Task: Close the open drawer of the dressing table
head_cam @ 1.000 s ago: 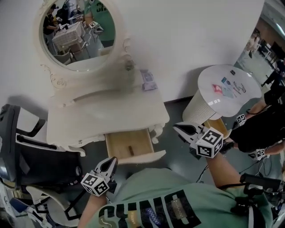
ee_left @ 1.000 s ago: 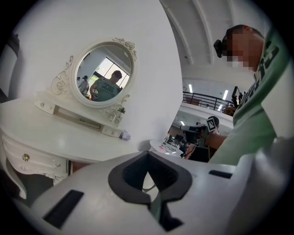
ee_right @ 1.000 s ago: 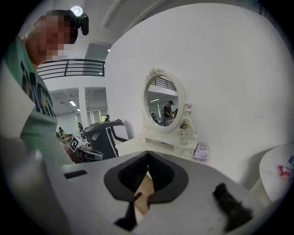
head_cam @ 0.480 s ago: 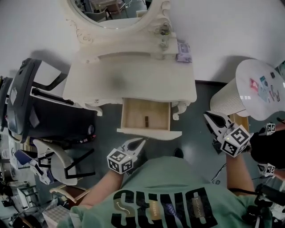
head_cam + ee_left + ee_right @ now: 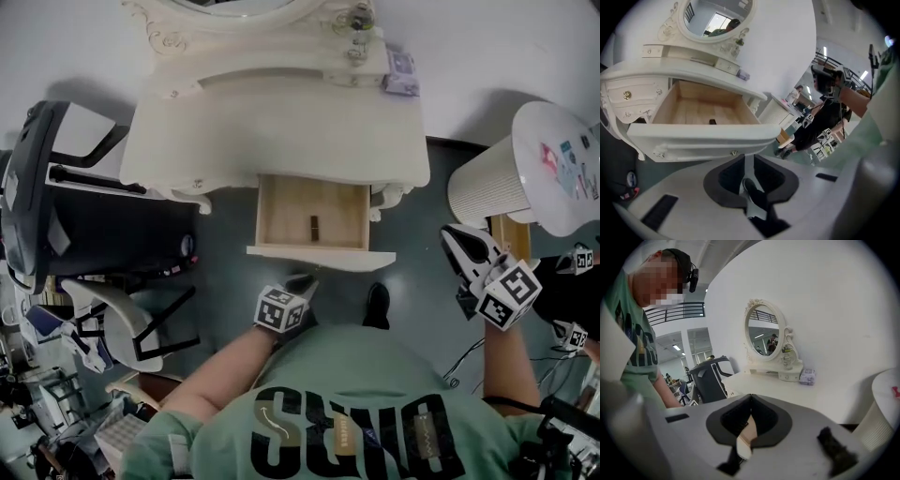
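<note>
The cream dressing table (image 5: pixel 281 131) stands against the wall with its middle drawer (image 5: pixel 281 211) pulled out. A small dark item (image 5: pixel 314 227) lies on the drawer's wooden bottom. My left gripper (image 5: pixel 302 281) hangs just below the drawer front (image 5: pixel 321 254), apart from it. In the left gripper view the drawer front (image 5: pixel 701 140) fills the space right beyond the left gripper (image 5: pixel 745 158). Its jaws have just been opening to a narrow gap with nothing between them. My right gripper (image 5: pixel 459 234) is off to the right of the drawer, shut and empty; in its own view the right gripper (image 5: pixel 750 397) faces the table top.
A black office chair (image 5: pixel 56 187) stands left of the table, a white folding frame (image 5: pixel 112 319) below it. A round white side table (image 5: pixel 562 159) on a ribbed base (image 5: pixel 487 192) is at the right. A small purple box (image 5: pixel 401 75) sits on the table's back edge.
My left gripper has come down and in from the lower left to just below the drawer front. The right gripper has sunk slightly. The head view has shifted, so the table sits higher.
</note>
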A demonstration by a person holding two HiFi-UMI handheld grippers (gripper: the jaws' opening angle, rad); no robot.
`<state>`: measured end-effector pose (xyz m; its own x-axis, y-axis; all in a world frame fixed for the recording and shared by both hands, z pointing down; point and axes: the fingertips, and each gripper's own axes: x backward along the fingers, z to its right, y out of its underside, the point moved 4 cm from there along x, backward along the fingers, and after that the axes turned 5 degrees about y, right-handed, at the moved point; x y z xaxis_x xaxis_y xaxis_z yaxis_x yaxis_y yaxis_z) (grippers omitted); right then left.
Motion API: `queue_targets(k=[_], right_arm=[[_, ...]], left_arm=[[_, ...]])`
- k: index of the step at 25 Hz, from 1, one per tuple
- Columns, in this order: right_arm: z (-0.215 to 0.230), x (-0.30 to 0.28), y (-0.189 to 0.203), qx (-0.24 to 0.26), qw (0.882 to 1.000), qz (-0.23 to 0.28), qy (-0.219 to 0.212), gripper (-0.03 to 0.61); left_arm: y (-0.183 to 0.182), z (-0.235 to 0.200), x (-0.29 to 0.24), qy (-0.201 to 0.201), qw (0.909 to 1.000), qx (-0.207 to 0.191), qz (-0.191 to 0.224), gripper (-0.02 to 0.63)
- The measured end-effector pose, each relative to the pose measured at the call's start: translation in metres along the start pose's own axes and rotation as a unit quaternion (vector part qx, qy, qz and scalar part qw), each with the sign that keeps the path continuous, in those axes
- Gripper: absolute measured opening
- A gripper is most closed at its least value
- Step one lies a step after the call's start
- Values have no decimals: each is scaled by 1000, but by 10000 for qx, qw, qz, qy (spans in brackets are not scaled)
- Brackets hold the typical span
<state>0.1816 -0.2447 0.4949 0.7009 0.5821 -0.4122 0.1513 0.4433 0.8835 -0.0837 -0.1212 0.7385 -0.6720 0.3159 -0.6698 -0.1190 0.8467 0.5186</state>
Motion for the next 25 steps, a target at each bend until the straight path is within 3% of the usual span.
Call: queue_targets(k=[4,8,15,20,25], right_arm=[[-2,-5,6,-33,9999,-107,-23,12],[3,-8,11,-80,9999,-121,1,12],[9,-7,22,-202,9997,-140,42,12],[9,-8,23,-260,9996,-130,33,12],[13,-6,25,-288,9995,-124,42,12]], left_arm=[[16,-10,-23,-47,9989,238,-399,147],[16,-15,-43,-103,9972,525,-516,192],[6,-22,-54,-611,9962,359,-513,184],[1,-23,-55,-780,9943,591,-434,184],[0,-21,-57,-987,9927,541,-438,186]])
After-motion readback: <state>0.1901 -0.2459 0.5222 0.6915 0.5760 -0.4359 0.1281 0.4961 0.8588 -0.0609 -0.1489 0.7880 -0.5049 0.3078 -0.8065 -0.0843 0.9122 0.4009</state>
